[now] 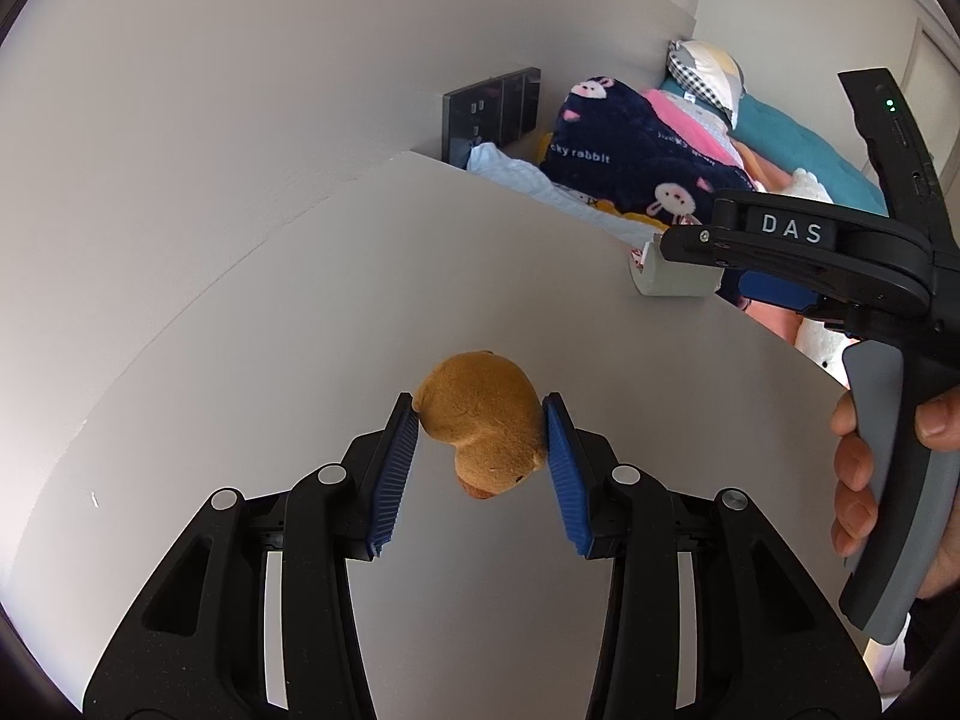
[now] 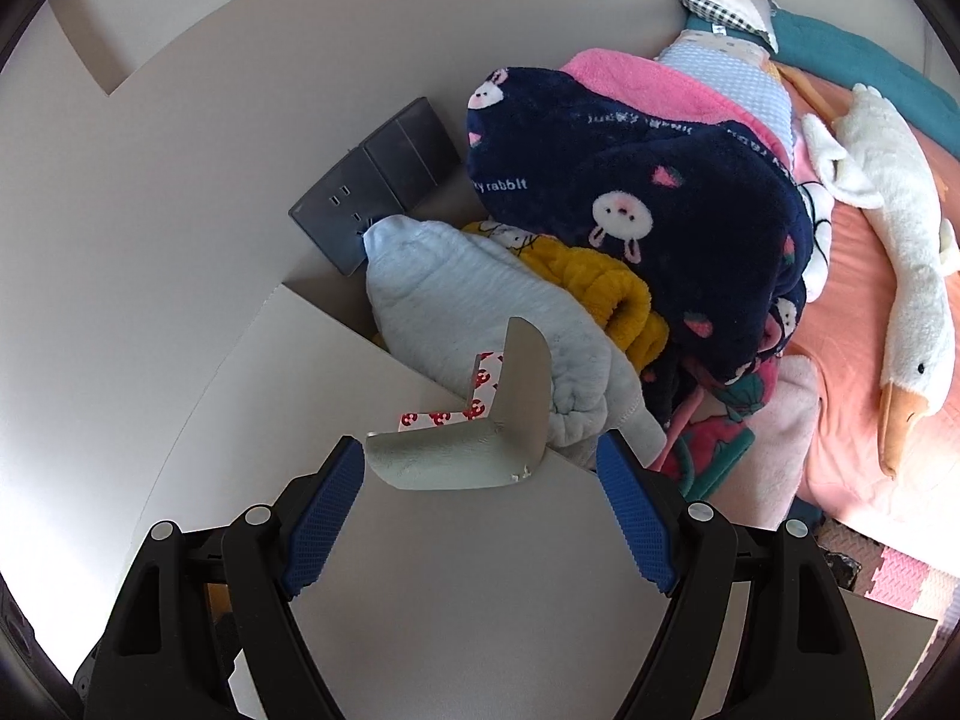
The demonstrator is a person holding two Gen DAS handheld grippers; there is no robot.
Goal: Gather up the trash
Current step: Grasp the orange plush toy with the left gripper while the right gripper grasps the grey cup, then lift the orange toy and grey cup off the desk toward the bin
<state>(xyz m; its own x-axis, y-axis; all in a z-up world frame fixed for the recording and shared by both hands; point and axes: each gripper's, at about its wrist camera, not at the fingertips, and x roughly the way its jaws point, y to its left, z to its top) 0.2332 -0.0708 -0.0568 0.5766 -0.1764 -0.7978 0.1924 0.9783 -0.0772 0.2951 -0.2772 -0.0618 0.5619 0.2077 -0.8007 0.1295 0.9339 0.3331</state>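
While left gripper clamps plush toy, right gripper gapes.

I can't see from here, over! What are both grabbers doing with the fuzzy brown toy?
Left gripper shut on brown plush toy. Right gripper open, at grey corner guard on table edge. Nothing in the way.

White capitals "DAS" stood on the black body of the right tongs. The navy blanket carried "lucky rabbit" in pale letters, partly folded under; further lines on it were illegible.
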